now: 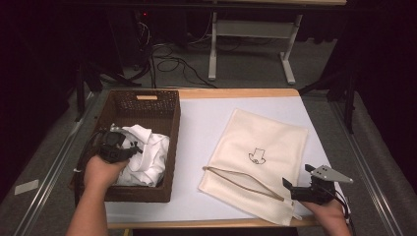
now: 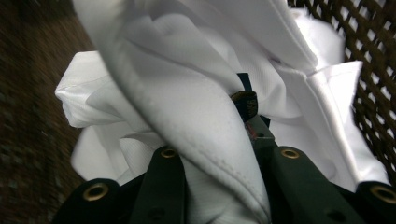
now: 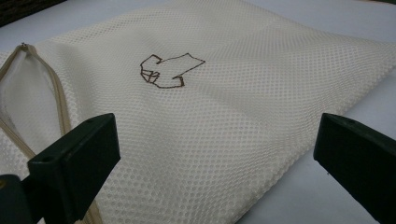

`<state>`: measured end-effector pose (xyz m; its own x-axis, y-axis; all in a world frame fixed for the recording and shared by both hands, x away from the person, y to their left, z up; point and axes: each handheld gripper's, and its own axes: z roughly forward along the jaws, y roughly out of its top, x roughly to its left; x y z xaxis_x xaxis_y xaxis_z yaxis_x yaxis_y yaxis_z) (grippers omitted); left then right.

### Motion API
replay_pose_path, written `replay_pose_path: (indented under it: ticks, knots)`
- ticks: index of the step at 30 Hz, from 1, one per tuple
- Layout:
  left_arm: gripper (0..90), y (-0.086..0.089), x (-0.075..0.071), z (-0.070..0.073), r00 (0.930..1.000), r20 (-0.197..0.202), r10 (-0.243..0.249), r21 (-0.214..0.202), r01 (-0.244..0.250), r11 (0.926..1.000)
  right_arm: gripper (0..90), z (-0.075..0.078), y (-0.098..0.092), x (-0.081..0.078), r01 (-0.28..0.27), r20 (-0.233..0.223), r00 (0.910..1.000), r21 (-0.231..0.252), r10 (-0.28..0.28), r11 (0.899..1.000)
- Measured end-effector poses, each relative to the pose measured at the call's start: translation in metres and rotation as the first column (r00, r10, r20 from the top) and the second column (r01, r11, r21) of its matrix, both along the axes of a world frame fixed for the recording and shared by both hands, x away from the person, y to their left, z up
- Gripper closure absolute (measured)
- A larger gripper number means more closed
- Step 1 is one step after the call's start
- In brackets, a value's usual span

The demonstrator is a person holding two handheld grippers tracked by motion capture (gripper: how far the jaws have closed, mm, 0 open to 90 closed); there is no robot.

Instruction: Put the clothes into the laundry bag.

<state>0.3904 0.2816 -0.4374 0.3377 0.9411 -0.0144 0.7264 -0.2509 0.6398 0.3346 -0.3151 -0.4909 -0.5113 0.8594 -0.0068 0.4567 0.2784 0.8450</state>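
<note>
A white shirt [image 1: 147, 155] lies bunched in a brown wicker basket [image 1: 147, 96] at the table's left. My left gripper [image 1: 132, 149] reaches into the basket and is shut on a thick fold of the white shirt [image 2: 187, 93], which runs down between the jaws of the left gripper [image 2: 224, 156]. A cream mesh laundry bag [image 1: 263, 142] with a small brown shirt emblem lies flat to the right, its zipper mouth [image 1: 236, 179] partly unzipped. My right gripper [image 1: 298, 176] stands open at the bag's near right corner. In the right gripper view, the right gripper [image 3: 217, 140] has its jaws wide apart over the mesh bag [image 3: 210, 93].
The basket's woven wall [image 2: 373, 56] stands close behind the shirt. White table surface [image 1: 201, 123] separates the basket and the bag. The wooden front edge [image 1: 196, 223] runs just below both hands. Beyond the table are cables and a desk frame [image 1: 214, 44] on the floor.
</note>
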Motion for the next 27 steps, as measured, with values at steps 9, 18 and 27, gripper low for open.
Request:
replay_pose_path:
  ticks: [9, 18, 27]
  knots:
    - [74.7, 0.004, -0.021, 0.013, 0.9672, 0.250, 0.046, -0.029, -0.040, 0.9988, 1.0, -0.002, 0.001, 0.000, 0.008, 0.016, 0.9998, 0.009, -0.008, 1.000]
    - [74.9, 0.006, -0.037, 0.020, 0.9119, 0.404, 0.072, -0.045, -0.058, 0.9973, 1.0, -0.004, 0.003, -0.002, 0.029, 0.066, 0.9974, 0.011, -0.030, 1.000]
    - [75.0, 0.013, -0.051, 0.026, 0.8509, 0.512, 0.119, -0.124, -0.064, 0.9902, 1.0, -0.007, 0.004, -0.003, 0.036, 0.087, 0.9956, -0.015, -0.035, 0.999]
